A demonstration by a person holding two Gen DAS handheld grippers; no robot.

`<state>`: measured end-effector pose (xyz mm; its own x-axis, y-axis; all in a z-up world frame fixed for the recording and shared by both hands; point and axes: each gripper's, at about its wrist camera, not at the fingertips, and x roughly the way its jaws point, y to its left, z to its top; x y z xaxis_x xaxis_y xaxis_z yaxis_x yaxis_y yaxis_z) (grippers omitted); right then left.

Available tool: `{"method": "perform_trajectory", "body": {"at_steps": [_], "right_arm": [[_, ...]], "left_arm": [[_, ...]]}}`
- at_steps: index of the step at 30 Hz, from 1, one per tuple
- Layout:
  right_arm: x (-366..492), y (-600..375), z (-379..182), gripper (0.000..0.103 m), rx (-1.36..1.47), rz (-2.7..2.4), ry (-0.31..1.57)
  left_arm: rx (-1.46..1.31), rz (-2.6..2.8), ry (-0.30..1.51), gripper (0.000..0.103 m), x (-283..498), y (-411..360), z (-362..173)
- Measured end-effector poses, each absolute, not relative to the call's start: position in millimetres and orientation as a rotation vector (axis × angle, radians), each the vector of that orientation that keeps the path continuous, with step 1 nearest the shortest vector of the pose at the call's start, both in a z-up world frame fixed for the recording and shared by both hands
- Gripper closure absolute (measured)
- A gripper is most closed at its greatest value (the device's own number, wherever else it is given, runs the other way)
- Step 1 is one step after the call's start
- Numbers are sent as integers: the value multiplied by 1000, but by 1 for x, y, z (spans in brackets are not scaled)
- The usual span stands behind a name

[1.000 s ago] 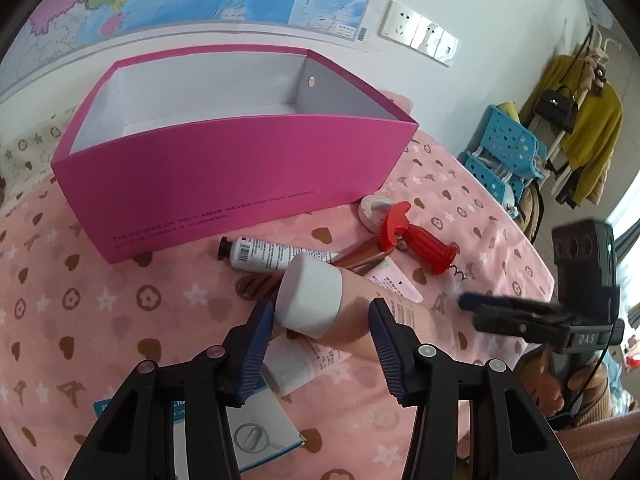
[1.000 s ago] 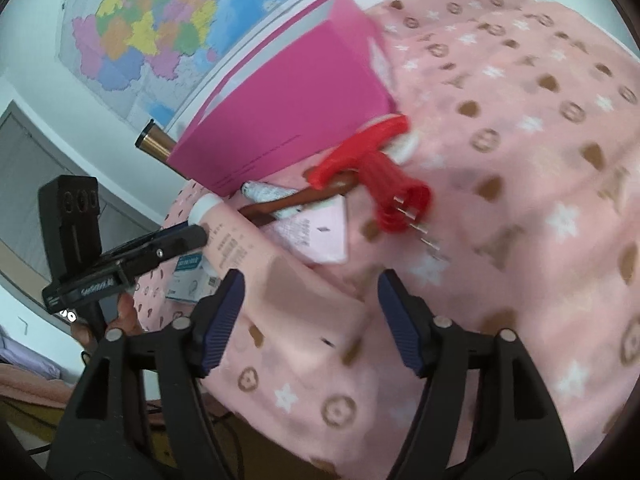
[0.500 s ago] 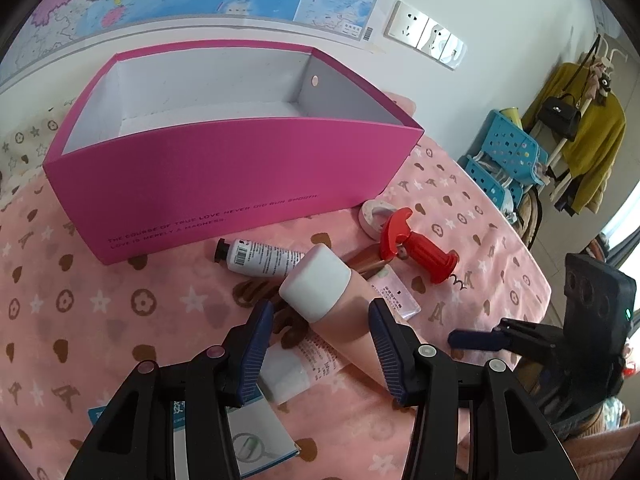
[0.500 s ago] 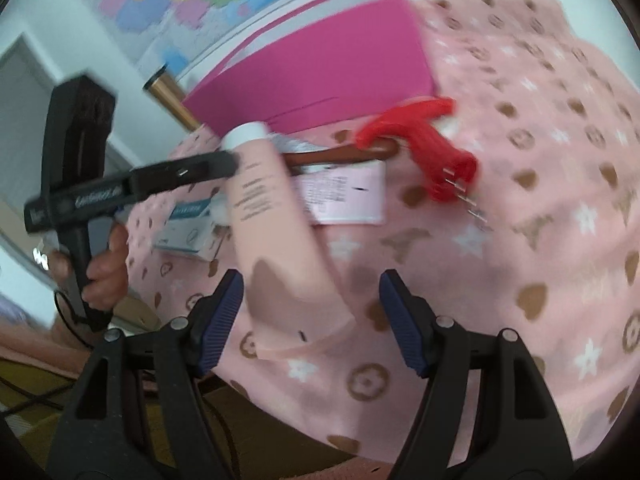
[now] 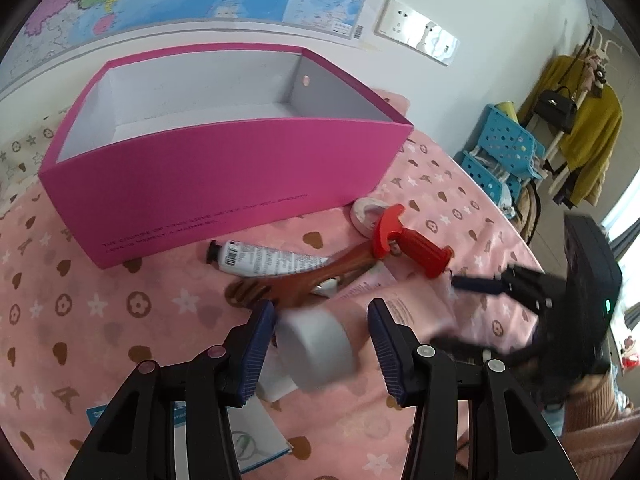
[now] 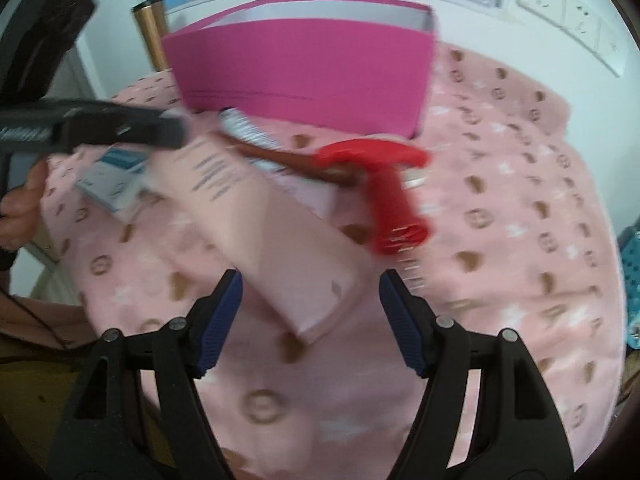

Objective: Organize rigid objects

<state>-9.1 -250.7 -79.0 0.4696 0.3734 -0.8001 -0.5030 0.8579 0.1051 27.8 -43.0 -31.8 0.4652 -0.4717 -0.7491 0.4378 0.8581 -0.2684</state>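
Observation:
A pink squeeze tube [image 5: 416, 308] with a white cap [image 5: 316, 344] hangs above the pink tablecloth. My left gripper [image 5: 320, 308] is shut on its cap end. In the right wrist view the tube [image 6: 272, 232] runs from the left gripper [image 6: 168, 128] down to its crimped tail. That tail lies between the fingers of my open right gripper [image 6: 310, 276], and neither pad touches it. The empty magenta box [image 5: 224, 184] stands behind. On the cloth lie a red-handled corkscrew [image 5: 412, 248], a white tube with a black cap [image 5: 264, 260] and a brown wooden utensil [image 5: 320, 276].
A tape roll [image 5: 366, 212] sits by the box corner. A blue-and-white booklet [image 5: 248, 436] lies under the left gripper. The round table's edge curves off at the right, with blue baskets [image 5: 504, 156] and a coat rack [image 5: 588, 128] beyond. A gold flask [image 6: 152, 28] stands behind the box.
The pink tube has tipped flatter, with its cap lower between the left fingers. The right gripper rolled upright and came in, so the tube's tail now lies between its fingers.

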Motion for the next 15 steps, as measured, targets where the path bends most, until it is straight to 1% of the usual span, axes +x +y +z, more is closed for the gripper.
{"method": "perform_trajectory", "body": {"at_steps": [3, 8, 15], "right_arm": [[-1, -264, -81, 32, -119, 524, 946], [2, -277, -88, 33, 32, 570, 966], [6, -279, -90, 33, 199, 633, 975]], "left_arm": [[-18, -567, 944, 56, 24, -49, -35], [-34, -545, 968, 56, 18, -45, -41], [-44, -565, 971, 55, -14, -35, -43]]}}
